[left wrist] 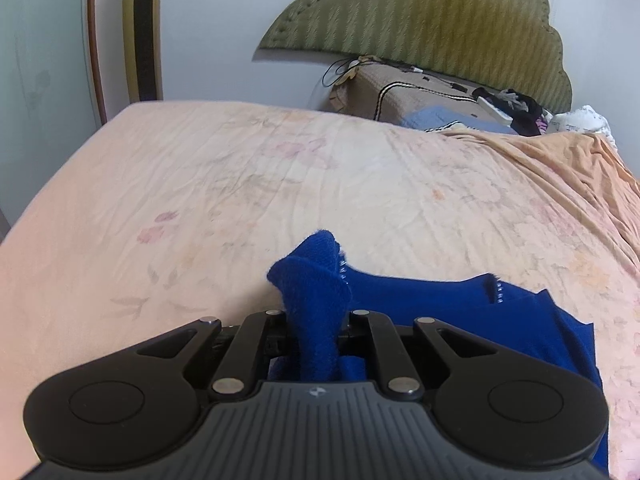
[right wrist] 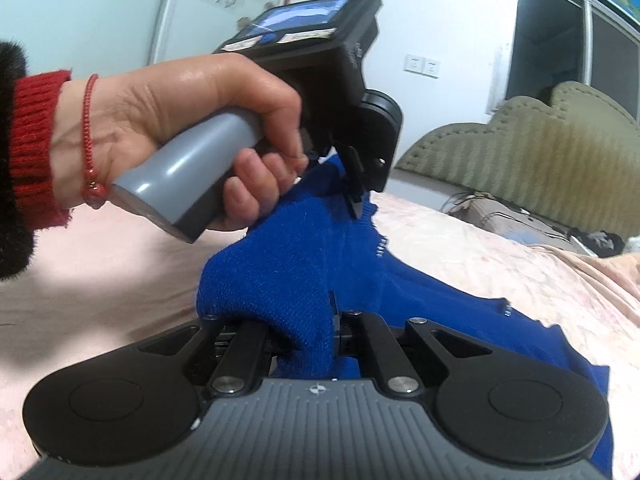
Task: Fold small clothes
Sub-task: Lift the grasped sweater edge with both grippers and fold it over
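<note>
1. Left hand-held gripper: jaws drawn almost together, a bunched fold of the blue knit garment pinched between them. The pinched fold stands up past the fingertips in a rumpled peak.
2. Right hand-held gripper: jaws likewise closed down on another bunch of the same garment, the knit bulging out above and to the left of the fingertips.
3. In the right wrist view the left hand-held gripper shows from behind and the side, up and left of centre; its black fingers clamp the garment's upper edge.
4. A hand wraps the grey handle of that unit. A thin red cord bracelet sits at the wrist, and behind it a red knit cuff under a dark fuzzy sleeve.
5. The garment hangs stretched between the two grips, raised off the bed at those points. Its remainder trails down to the right and lies on the sheet. Small pale stitches show along a notch in its edge.
6. The bed sheet is pale pink with a faded floral print, wrinkled.
7. Beyond: an olive quilted headboard with scalloped outline; at its foot, a tan cushion with cables and dark clutter, too small to identify.
</note>
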`<action>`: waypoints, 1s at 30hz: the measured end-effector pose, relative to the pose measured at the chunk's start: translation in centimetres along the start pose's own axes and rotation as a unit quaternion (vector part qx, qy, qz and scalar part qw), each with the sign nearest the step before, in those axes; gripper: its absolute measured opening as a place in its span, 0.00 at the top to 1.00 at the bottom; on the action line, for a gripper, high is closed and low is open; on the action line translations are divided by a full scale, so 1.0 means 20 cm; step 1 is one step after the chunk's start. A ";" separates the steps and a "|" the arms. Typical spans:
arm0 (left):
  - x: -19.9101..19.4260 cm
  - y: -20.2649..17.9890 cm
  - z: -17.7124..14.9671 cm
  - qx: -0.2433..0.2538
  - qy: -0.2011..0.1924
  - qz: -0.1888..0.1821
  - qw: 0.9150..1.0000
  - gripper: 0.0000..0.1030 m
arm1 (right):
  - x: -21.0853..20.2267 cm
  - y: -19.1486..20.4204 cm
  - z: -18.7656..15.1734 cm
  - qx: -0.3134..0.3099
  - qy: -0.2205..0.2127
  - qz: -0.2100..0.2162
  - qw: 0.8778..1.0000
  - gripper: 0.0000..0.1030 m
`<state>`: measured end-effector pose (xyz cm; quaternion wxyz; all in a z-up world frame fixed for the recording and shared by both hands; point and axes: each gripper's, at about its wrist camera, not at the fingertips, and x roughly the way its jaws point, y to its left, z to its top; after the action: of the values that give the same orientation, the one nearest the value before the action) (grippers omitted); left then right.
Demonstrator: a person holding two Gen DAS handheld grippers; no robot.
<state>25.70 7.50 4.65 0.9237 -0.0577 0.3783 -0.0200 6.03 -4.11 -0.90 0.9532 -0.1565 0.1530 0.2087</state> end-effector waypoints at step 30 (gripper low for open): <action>0.07 -0.87 -0.02 0.100 -0.021 -0.030 0.994 0.90 | -0.30 -0.61 -0.25 0.163 -0.014 -0.066 0.984 0.93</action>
<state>26.53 -9.92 5.63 0.9314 0.0230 0.3534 -0.0837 5.08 -18.52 -0.32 0.9795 -0.0054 0.1615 0.1200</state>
